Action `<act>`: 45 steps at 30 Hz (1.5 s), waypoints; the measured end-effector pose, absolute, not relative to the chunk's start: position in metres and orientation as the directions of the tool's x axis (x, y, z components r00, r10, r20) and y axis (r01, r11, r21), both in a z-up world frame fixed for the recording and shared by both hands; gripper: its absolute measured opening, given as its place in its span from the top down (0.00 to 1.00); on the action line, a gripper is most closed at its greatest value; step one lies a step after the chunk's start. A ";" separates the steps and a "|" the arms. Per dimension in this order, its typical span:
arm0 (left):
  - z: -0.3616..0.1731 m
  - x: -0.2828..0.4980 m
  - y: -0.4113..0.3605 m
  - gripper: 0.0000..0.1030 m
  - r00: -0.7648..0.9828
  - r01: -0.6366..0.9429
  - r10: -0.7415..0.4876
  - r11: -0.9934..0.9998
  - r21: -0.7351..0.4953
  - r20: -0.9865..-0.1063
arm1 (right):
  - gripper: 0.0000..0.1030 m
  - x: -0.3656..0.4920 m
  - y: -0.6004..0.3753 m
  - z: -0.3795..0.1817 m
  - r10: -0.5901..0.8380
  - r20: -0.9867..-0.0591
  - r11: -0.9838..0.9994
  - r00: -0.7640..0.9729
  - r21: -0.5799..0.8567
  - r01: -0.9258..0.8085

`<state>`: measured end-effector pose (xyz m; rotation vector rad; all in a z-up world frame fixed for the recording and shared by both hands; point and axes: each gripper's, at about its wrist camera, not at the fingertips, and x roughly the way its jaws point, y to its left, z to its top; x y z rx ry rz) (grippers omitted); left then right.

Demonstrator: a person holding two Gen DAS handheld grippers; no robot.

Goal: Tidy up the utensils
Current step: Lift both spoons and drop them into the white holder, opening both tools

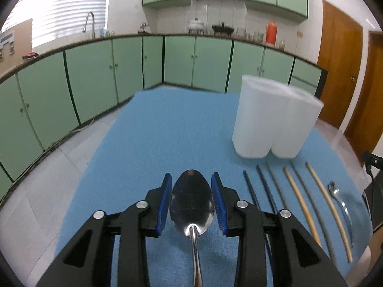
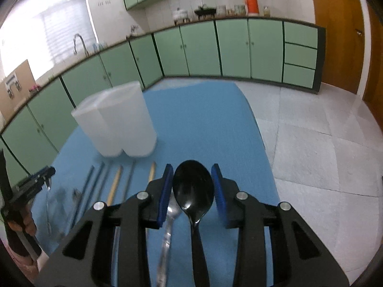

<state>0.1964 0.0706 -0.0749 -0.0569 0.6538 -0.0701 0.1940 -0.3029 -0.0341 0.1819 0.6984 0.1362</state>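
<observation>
Pickup step: L tool jaws wide around shiny steel spoon, R tool wide around black plastic spoon, neither clamped; next close, lift to white two-compartment plastic holder.

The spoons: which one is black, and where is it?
The black spoon sits between the right gripper's open fingers. The spoon at the left gripper and the small spoon beside the chopsticks are shiny metal.

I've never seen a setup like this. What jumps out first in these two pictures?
A shiny metal spoon sits between the blue pads of the left hand-held gripper, and a glossy black spoon likewise in the right hand-held gripper. Behind them, a white translucent two-compartment holder stands on the blue table mat, chopsticks lined up before it.
</observation>
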 end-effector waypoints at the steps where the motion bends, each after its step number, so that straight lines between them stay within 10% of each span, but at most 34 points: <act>1: -0.072 0.195 0.072 0.68 0.800 0.047 -0.086 0.996 -0.081 -0.593 | 0.69 0.193 -0.302 -0.030 0.198 -0.604 0.971 0.772 0.227 -0.071; 36: 0.087 0.266 0.020 0.68 0.977 0.186 -0.200 0.968 -0.170 -0.071 | 0.69 0.315 -0.248 0.072 0.353 -0.212 0.902 0.911 0.335 -0.271; 45: 0.068 0.327 -0.013 0.68 0.978 0.192 -0.202 0.971 -0.143 -0.059 | 0.69 0.369 -0.238 0.049 0.333 -0.229 0.909 0.915 0.336 -0.247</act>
